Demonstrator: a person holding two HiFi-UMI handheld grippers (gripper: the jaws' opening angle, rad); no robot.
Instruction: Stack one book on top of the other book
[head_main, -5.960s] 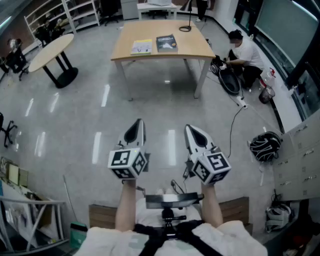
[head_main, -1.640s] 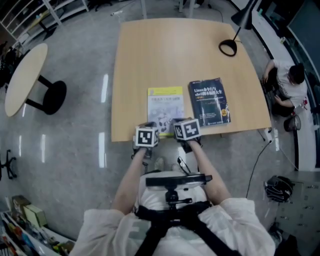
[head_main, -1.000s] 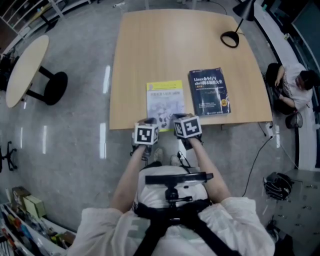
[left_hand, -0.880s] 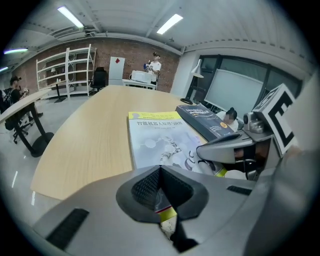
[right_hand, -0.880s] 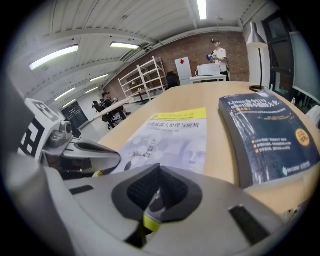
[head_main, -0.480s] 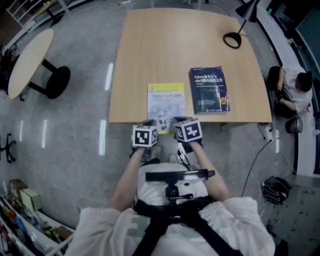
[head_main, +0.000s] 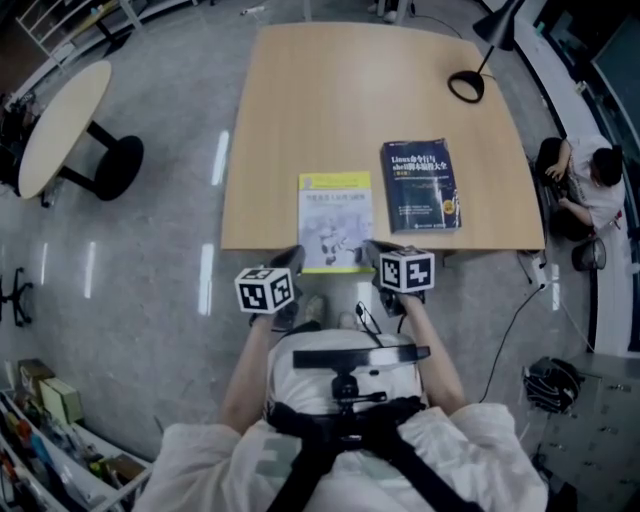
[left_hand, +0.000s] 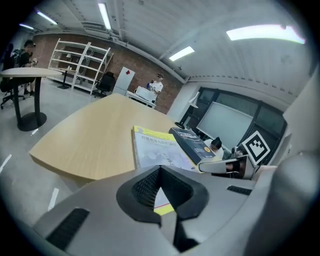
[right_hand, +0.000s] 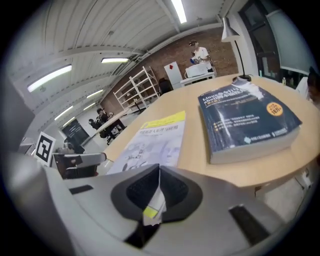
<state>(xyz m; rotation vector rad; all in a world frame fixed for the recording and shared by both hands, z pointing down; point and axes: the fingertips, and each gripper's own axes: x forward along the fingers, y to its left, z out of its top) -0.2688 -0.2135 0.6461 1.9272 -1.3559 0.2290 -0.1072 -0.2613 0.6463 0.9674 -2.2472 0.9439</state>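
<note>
Just ahead of the left gripper (head_main: 290, 259) and right gripper (head_main: 372, 249), both closed and empty, lies the yellow book (head_main: 335, 215). Approach phase, apparently; next: open jaws, grip its edge.

Head view overhead; gripper views low across table (head_main: 350, 100)

Both bare forearms reach forward from the torso toward the near edge of the table (head_main: 262, 200), elbows tucked in by the body. The left gripper (head_main: 292, 256) and right gripper (head_main: 372, 246) sit side by side with their tips at that edge, angled inward toward each other and tilted down, while the marker cubes hang just off the table. Both pairs of jaws are pressed together with nothing clamped (clear in each gripper view).
</note>
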